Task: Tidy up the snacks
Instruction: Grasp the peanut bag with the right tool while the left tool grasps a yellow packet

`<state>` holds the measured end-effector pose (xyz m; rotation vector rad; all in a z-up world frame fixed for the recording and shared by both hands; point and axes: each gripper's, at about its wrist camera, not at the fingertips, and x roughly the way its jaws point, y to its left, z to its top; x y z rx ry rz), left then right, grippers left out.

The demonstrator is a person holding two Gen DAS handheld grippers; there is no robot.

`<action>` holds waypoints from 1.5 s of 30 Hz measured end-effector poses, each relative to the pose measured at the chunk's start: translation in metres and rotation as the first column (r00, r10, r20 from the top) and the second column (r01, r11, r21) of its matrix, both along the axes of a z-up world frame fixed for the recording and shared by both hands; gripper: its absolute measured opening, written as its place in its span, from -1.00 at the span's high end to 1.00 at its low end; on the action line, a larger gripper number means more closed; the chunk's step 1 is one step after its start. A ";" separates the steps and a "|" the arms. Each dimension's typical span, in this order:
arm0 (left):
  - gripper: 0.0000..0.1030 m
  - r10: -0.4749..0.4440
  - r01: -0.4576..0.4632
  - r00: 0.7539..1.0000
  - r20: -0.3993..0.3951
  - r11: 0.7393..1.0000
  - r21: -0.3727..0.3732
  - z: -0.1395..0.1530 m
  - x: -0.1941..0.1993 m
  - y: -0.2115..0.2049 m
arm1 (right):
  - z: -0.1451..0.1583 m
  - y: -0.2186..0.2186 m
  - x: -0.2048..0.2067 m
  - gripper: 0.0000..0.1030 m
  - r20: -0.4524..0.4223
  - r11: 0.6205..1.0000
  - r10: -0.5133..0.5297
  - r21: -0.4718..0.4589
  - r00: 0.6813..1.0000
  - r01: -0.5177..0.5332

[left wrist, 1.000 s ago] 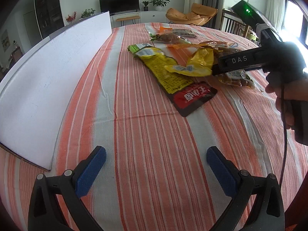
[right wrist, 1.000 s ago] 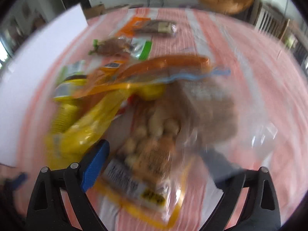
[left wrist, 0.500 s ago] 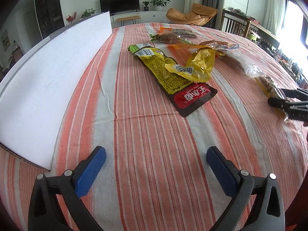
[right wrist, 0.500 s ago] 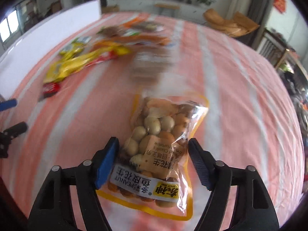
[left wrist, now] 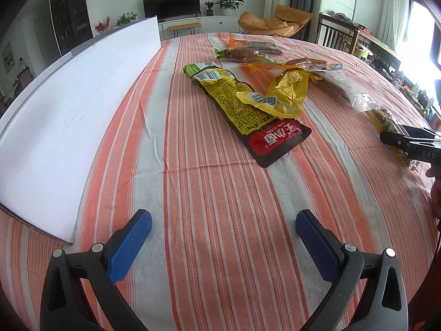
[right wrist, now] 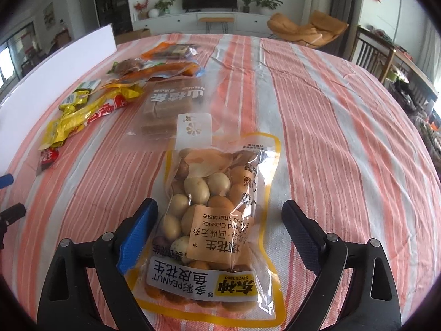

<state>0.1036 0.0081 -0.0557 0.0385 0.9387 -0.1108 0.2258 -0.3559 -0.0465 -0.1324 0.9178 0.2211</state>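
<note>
A clear, yellow-edged peanut bag point(right wrist: 217, 215) lies flat on the striped tablecloth point(right wrist: 344, 138), between the jaws of my right gripper point(right wrist: 219, 208). Those jaws are opening: the left pad stands close to the bag's edge and the right pad is clear of it. In the left wrist view the same gripper point(left wrist: 408, 140) shows at the right edge, over the peanut bag point(left wrist: 384, 115). My left gripper point(left wrist: 223, 220) hovers open over bare cloth, holding nothing. The other snacks lie in a pile: a long yellow packet point(left wrist: 237, 102), a crumpled yellow wrapper point(left wrist: 284, 96) and a red-and-black pack point(left wrist: 278, 138).
A clear bag of brown strips point(right wrist: 171, 107) lies just beyond the peanuts, with orange and green packets point(right wrist: 165, 69) farther back. A white board point(left wrist: 69, 115) runs along the table's left side. Chairs stand past the far right edge.
My right gripper carried the peanut bag away from the snack pile to the table's right side, laid it on the cloth, and its jaws spread off it. My left gripper stayed still.
</note>
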 end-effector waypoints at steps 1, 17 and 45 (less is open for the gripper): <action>-1.00 0.000 0.000 1.000 0.000 1.000 0.000 0.000 0.000 0.000 | 0.000 0.000 0.000 -0.81 0.000 1.000 0.000 0.000 1.000 0.000; -1.00 0.001 -0.001 1.000 0.000 1.000 0.000 0.000 0.000 0.000 | -0.001 0.001 0.003 -0.81 0.000 1.000 -0.002 0.000 1.000 0.002; -0.59 -0.232 0.245 0.961 -0.148 0.967 0.074 0.039 0.150 -0.087 | -0.001 0.000 0.002 -0.81 0.001 1.000 -0.002 0.004 1.000 0.002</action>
